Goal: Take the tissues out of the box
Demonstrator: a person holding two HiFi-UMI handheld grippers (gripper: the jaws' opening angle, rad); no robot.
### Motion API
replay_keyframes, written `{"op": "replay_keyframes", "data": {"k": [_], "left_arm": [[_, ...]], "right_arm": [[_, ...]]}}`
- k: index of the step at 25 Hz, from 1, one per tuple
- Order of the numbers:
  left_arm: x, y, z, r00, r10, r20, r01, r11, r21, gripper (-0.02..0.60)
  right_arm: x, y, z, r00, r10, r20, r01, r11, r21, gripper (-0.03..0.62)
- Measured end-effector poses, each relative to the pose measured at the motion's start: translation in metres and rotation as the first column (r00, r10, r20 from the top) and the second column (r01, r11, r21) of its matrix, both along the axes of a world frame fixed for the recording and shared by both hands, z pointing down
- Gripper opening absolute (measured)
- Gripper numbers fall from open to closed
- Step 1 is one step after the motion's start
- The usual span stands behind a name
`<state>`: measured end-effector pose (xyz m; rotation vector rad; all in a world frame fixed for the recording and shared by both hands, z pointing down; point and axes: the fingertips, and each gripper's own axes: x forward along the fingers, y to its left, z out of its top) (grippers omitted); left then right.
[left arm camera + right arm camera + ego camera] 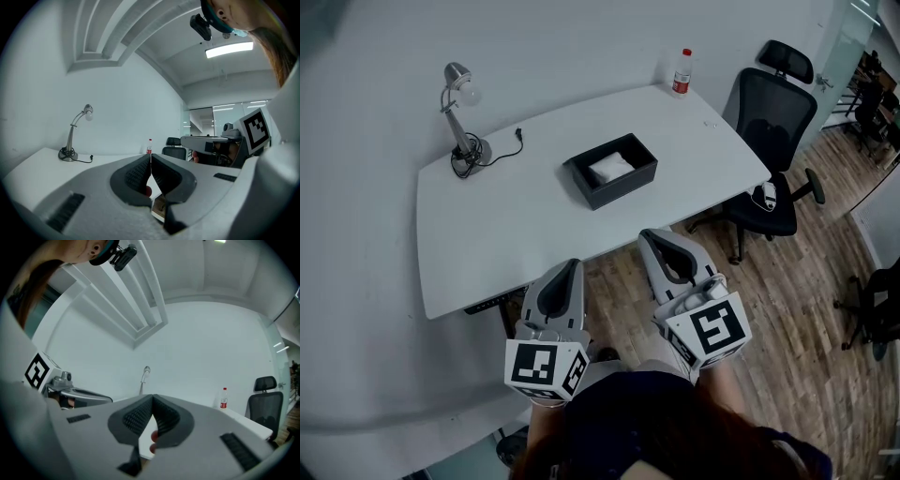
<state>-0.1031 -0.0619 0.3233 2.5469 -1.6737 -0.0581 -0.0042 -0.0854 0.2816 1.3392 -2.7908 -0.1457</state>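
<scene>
Zero tissues (610, 169) are out so far: the white wad sits in the black box (626, 190) mid-surface (506, 225), while the left gripper (573, 264) and right gripper (650, 235) hang short of the near edge, both jaws pressed together on nothing, so basically everything's left to do.

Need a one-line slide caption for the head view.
Left gripper and right gripper, both shut, facing the white table bearing the open black tissue box.

The white table (516, 225) carries three things, well apart. An open black box (623, 190) sits near its middle, a lamp (459, 122) with its cord (502, 150) at the far left corner, and a bottle (682, 72) at the far right corner.
</scene>
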Motion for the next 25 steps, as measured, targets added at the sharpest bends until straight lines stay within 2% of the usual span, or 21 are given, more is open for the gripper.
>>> {"op": "replay_keyframes", "data": {"k": [8, 17, 21, 25], "left_arm": [[-0.014, -0.006, 0.002, 0.999, 0.031, -0.013, -0.031, 1.000, -0.003, 0.025], [-0.004, -0.016, 0.002, 0.997, 0.075, -0.020, -0.075, 0.997, 0.001, 0.025], [-0.003, -0.023, 0.003, 0.997, 0.079, -0.017, -0.079, 0.997, 0.002, 0.025], [-0.003, -0.035, 0.002, 0.997, 0.082, -0.008, -0.082, 0.997, 0.004, 0.025]], "right_arm": [[-0.009, -0.004, 0.001, 0.998, 0.043, -0.038, -0.042, 0.999, 0.020, 0.017], [-0.010, -0.009, 0.001, 0.997, 0.051, -0.062, -0.050, 0.998, 0.026, 0.018], [-0.007, -0.019, 0.004, 0.995, 0.065, -0.075, -0.065, 0.998, -0.003, 0.018], [-0.010, -0.032, 0.003, 0.997, 0.052, -0.059, -0.051, 0.999, 0.015, 0.018]]}}
